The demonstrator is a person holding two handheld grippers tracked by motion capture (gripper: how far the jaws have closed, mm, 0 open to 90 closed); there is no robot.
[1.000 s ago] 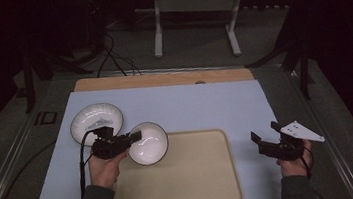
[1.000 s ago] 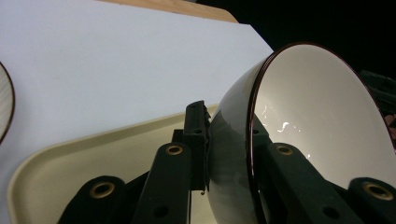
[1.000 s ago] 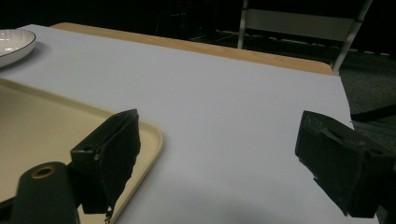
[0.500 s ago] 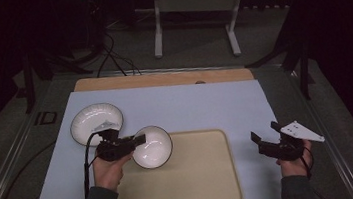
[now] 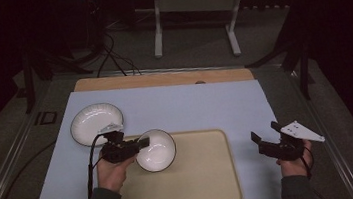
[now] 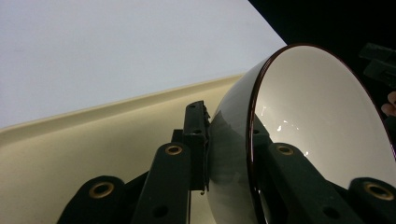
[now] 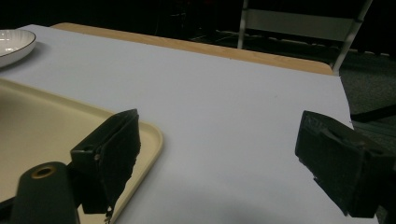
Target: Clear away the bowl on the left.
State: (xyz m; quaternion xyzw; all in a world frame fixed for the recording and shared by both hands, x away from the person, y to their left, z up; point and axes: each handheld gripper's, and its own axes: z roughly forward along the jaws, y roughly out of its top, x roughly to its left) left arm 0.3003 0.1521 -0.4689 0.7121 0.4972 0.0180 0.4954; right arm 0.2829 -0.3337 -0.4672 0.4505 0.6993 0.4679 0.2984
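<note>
Dark room all around, with a pale blue mat [image 5: 175, 104] laid over a wooden table [image 5: 162, 78] and a cream tray [image 5: 199, 187] sitting on the near half of it.

So the left gripper [image 5: 142, 144] has a white bowl [image 5: 156, 150] pinched by the rim. In the left gripper view you can see it clearly: one jaw is pressed on the outside wall of the bowl [image 6: 299, 130] and the other sits inside it, closed down tight on that thin edge. The bowl is tipped up on its side there, dark rim line running between the jaws, cavity facing away to the right of that view. From the high view it's over the tray's far left corner, and I honestly can't tell whether it's touching the tray or held just above it.

What matters for the next move, I'd guess: the bowl sticks out from the jaws toward the middle of the tray, so the open tray floor is right there below and to the right of it. Setting it down probably means leveling the wrist first so it lands on its base and not on the rim.

Right gripper [image 5: 269, 142] is parked off past the tray's right edge, jaws spread wide with nothing between them. It's well apart from the bowl; the left hand [image 5: 112, 172] is clearly the one doing this.

A white ribbed plate [image 5: 97, 123] is still on the mat, behind the left hand.
</note>
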